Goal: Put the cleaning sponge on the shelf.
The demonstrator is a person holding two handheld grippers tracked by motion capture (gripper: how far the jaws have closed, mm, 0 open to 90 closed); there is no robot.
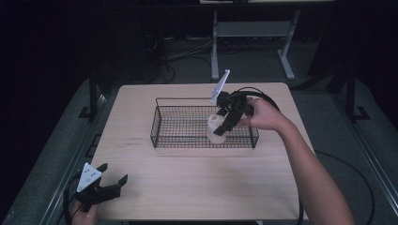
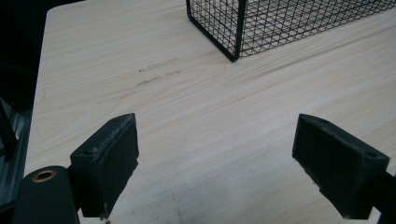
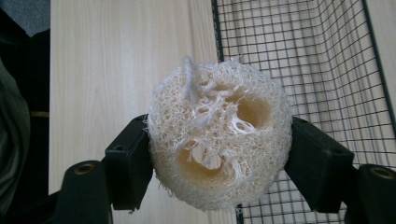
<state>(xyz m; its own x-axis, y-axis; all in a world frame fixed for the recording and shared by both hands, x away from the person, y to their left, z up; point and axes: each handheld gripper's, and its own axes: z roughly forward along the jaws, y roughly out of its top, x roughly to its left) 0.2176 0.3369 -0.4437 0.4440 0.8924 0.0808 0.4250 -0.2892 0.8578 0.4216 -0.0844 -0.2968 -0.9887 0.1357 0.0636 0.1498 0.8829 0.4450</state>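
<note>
Right tongs (image 3: 219, 154): clamped across the round flanks of a loofah sponge (image 3: 218, 133), held at the right end of the wire basket (image 1: 162, 123), over its rim, on the desk (image 1: 197, 183). Left tongs (image 2: 229, 163): apart, empty, resting near the front left desk corner. Loofah: pale, fibrous, open-holed, a short cord loop at one end; likely very light, springy, rough rather than slippery. Best gripped across the sides, gently, since hard pressure would probably crush the fibres.

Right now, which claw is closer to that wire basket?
The right. The right claw sits at the wire basket's right end, clamped on a loofah sponge. The left claw waits open near the table's front-left corner, well short of it.
</note>
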